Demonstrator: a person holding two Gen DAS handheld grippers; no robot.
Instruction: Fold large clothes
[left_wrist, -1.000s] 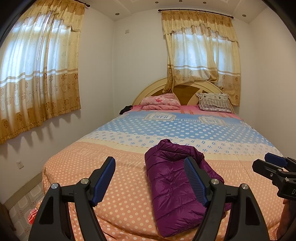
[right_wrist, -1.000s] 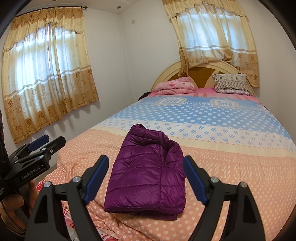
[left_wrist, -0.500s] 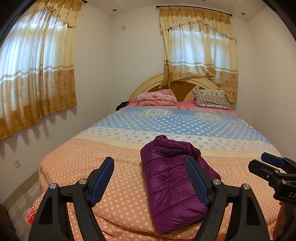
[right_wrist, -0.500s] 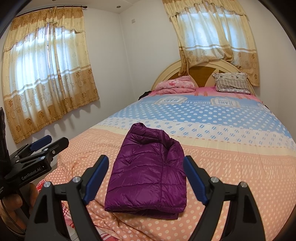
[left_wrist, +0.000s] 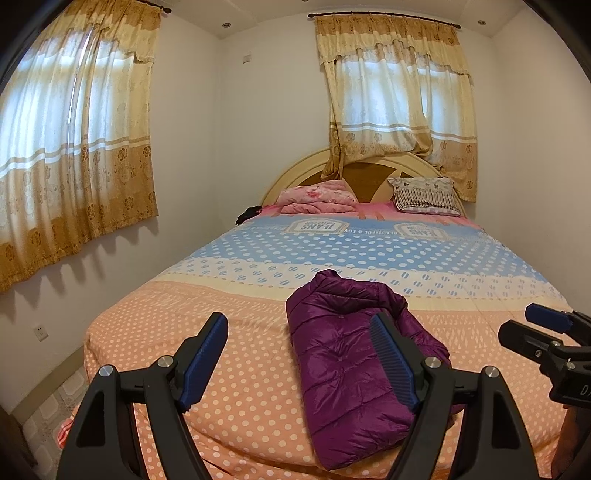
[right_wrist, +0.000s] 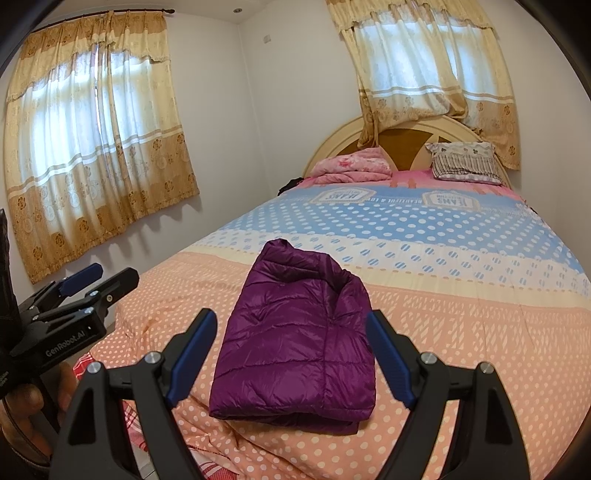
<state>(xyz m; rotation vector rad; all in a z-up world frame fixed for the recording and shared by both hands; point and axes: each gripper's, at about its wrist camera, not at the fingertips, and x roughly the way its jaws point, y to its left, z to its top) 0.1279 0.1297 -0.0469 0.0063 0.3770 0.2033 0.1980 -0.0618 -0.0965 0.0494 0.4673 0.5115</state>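
A purple puffer jacket (left_wrist: 343, 354) lies folded in a compact rectangle near the foot of the bed (left_wrist: 240, 369); it also shows in the right wrist view (right_wrist: 299, 339). My left gripper (left_wrist: 299, 354) is open and empty, held back from the bed edge, left of the jacket. My right gripper (right_wrist: 288, 354) is open and empty, held above the foot of the bed in line with the jacket. Each gripper shows in the other's view: the right one (left_wrist: 543, 328) at the right edge, the left one (right_wrist: 81, 284) at the left edge.
The bed has a polka-dot cover in orange, cream and blue bands (right_wrist: 461, 295). A folded pink blanket (left_wrist: 317, 195) and a pillow (left_wrist: 424, 194) lie at the headboard. Curtained windows (left_wrist: 70, 147) are on the left and back walls. Tiled floor (left_wrist: 48, 413) lies left of the bed.
The left wrist view has drifted a little, with the jacket sitting slightly lower and left in frame. The right gripper has barely moved. Both stay open; the jacket has not moved.
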